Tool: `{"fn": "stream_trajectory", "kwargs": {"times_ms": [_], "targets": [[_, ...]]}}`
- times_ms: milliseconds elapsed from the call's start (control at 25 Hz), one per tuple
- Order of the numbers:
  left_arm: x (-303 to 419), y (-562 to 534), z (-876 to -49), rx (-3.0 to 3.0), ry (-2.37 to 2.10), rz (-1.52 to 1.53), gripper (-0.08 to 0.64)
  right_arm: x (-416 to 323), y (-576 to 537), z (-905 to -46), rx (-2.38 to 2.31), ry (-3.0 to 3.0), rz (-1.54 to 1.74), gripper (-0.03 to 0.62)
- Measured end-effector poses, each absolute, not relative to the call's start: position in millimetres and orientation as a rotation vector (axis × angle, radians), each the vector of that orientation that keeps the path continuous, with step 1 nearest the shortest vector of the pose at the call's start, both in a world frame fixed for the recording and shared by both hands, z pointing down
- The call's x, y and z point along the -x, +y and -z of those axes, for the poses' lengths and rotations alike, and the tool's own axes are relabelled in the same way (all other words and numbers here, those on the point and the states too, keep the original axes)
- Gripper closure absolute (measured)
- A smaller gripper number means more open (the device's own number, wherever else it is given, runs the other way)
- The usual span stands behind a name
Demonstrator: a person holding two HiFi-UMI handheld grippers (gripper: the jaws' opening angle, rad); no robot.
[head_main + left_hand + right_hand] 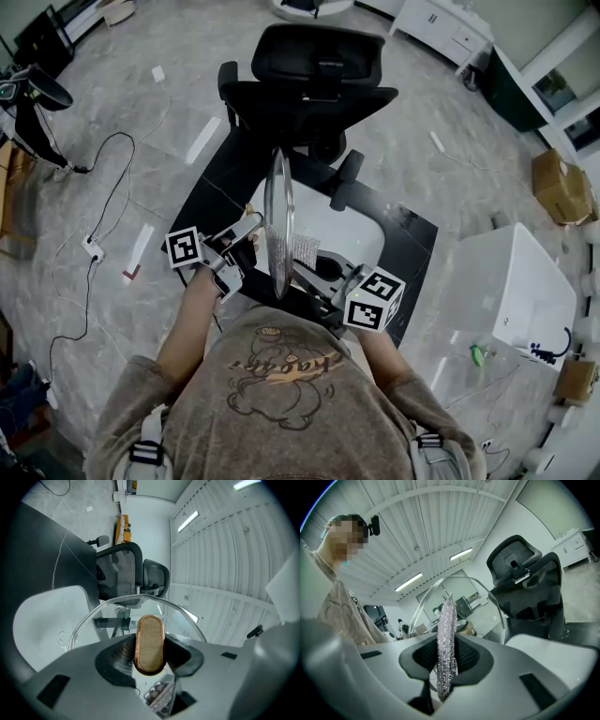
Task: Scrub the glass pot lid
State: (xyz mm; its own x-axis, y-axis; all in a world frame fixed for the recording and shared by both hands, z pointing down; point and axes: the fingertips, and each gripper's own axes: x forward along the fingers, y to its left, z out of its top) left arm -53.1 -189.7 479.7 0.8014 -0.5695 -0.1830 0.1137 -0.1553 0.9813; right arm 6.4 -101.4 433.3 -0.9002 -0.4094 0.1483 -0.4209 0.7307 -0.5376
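The glass pot lid stands upright on edge between my two grippers, above a white basin. My left gripper is shut on the lid's oval wooden knob, which has a copper rim. The lid's glass and metal rim arch just beyond the jaws. My right gripper is shut on a silvery sparkly scrub pad, held flat against the lid's other face. In the right gripper view the lid's rim curves behind the pad. Through the glass the pad shows below the knob.
A black office chair stands right behind the black table that carries the basin. A white box sits at the right, with a cardboard box farther off. Cables and a power strip lie on the floor at left.
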Motion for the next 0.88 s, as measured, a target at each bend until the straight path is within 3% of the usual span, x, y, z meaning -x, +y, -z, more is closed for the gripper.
{"fn": "stream_trajectory", "kwargs": {"times_ms": [440, 880], "targets": [[33, -179, -476, -1.649, -0.281, 0.546, 0.380, -25, -165, -385, -0.901, -2.986, -0.831, 0.512], [24, -170, -460, -1.660, -0.199, 0.548, 0.380, -25, -217, -456, -0.998, -2.854, -0.846, 0.512]]}}
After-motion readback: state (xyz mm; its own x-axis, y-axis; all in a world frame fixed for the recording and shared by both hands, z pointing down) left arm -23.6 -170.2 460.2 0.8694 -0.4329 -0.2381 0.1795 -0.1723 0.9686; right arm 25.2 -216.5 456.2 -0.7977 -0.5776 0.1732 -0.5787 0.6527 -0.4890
